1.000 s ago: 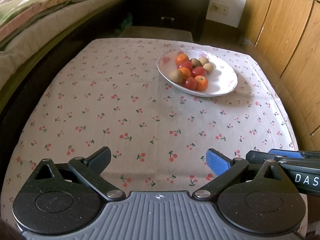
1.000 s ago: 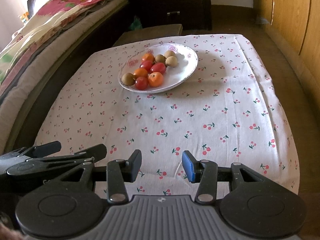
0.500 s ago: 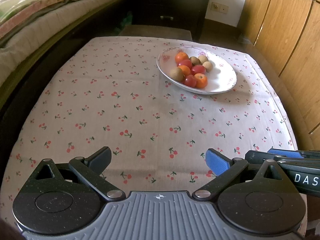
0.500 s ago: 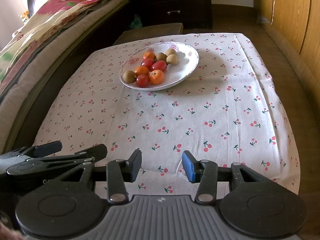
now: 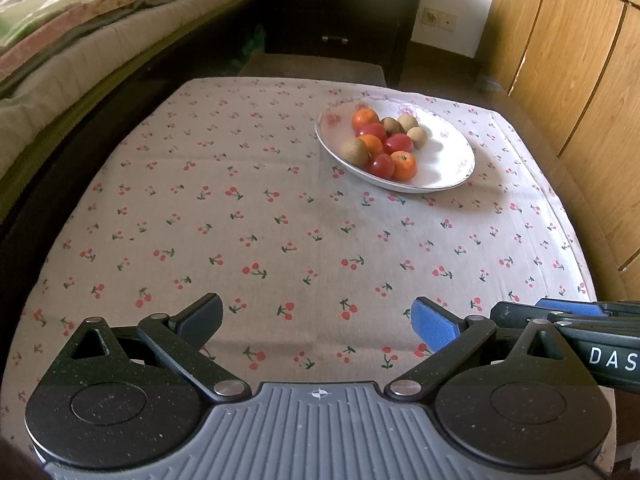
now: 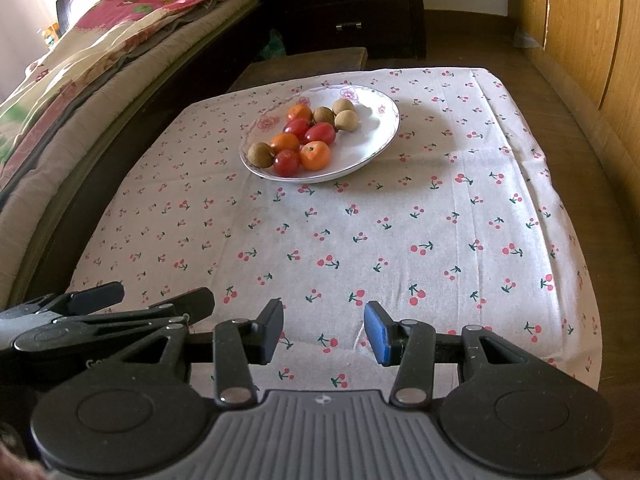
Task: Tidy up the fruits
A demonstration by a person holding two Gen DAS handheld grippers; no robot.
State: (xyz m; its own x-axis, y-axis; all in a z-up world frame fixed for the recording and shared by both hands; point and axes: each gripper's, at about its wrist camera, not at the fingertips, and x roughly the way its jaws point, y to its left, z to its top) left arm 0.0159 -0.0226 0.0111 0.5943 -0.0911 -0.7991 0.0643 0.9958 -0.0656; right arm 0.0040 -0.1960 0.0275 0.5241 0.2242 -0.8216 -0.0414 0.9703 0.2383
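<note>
Both claws, left [image 5: 316, 320] and right [image 6: 323, 330], are hanging released and empty over the cherry-printed cotton tablecloth [image 6: 400, 220]; well ahead, a glossy white oval porcelain plate [image 6: 372, 140] is cradling smooth round fruits [image 6: 308, 136].

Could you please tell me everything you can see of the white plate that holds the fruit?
The white plate is a shallow oval dish, glossy like glazed ceramic, with pink flower prints on its rim. It sits flat on the cherry-print tablecloth, toward the far side. The fruit, orange, red and brown pieces, is clustered in the half nearer the bed, and the other half is bare. Neither gripper touches it.
</note>
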